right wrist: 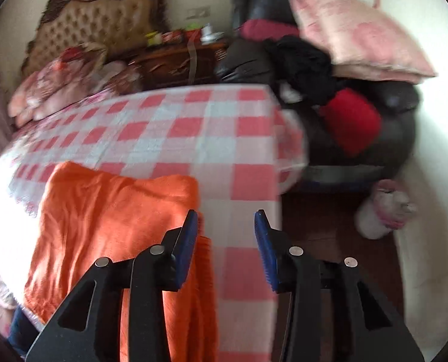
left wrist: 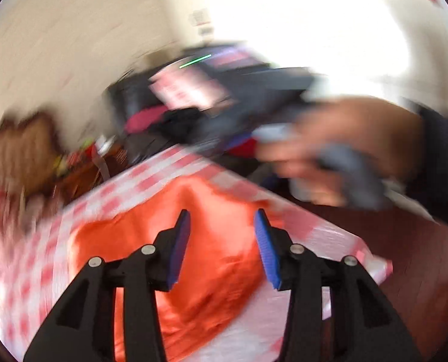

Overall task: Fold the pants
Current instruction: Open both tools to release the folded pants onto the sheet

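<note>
1. On the left side of the checkered bedspread (right wrist: 194, 126) we see the orange pants (right wrist: 109, 211), a folded block whose long axis runs from the near bed edge toward the tufted headboard (right wrist: 97, 21).
2. The fabric looks bright, soft and lightly wrinkled, with one end draping over the near edge.
3. Our left gripper (left wrist: 222, 241) hangs above the pants (left wrist: 212, 265), jaws spread wide, gripping nothing; this view is heavily blurred.
4. Our right gripper (right wrist: 226, 238) is parted equally wide and empty, its left finger over the pants' right edge, its right finger near the bed's corner.
5. Further right, a dark sofa (right wrist: 374, 138) carries a pink pillow (right wrist: 353, 30).
</note>
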`<state>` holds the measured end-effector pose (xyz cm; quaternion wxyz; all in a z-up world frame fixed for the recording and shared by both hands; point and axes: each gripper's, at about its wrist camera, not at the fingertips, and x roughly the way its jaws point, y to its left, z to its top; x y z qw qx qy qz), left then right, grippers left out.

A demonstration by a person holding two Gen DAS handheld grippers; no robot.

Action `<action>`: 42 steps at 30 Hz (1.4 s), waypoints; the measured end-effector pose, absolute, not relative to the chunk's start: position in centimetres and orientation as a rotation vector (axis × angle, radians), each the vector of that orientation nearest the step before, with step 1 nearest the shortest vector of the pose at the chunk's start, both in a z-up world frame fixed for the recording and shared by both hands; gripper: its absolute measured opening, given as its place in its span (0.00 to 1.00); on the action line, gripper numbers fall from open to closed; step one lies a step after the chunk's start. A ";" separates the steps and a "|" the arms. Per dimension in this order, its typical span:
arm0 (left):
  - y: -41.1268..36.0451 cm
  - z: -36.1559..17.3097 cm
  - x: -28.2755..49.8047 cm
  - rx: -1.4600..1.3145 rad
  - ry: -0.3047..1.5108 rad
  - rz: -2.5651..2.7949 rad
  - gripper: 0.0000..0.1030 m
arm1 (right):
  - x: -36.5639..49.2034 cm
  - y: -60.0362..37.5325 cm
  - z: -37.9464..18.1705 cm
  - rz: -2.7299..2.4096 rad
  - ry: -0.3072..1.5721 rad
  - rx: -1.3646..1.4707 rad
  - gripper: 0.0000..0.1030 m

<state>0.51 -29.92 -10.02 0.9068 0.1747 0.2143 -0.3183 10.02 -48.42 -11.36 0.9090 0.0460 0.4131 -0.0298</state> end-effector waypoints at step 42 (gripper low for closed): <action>-12.0 -15.4 11.5 0.111 0.921 -0.195 0.98 | 3.5 -41.5 -17.6 -0.211 0.960 0.046 0.89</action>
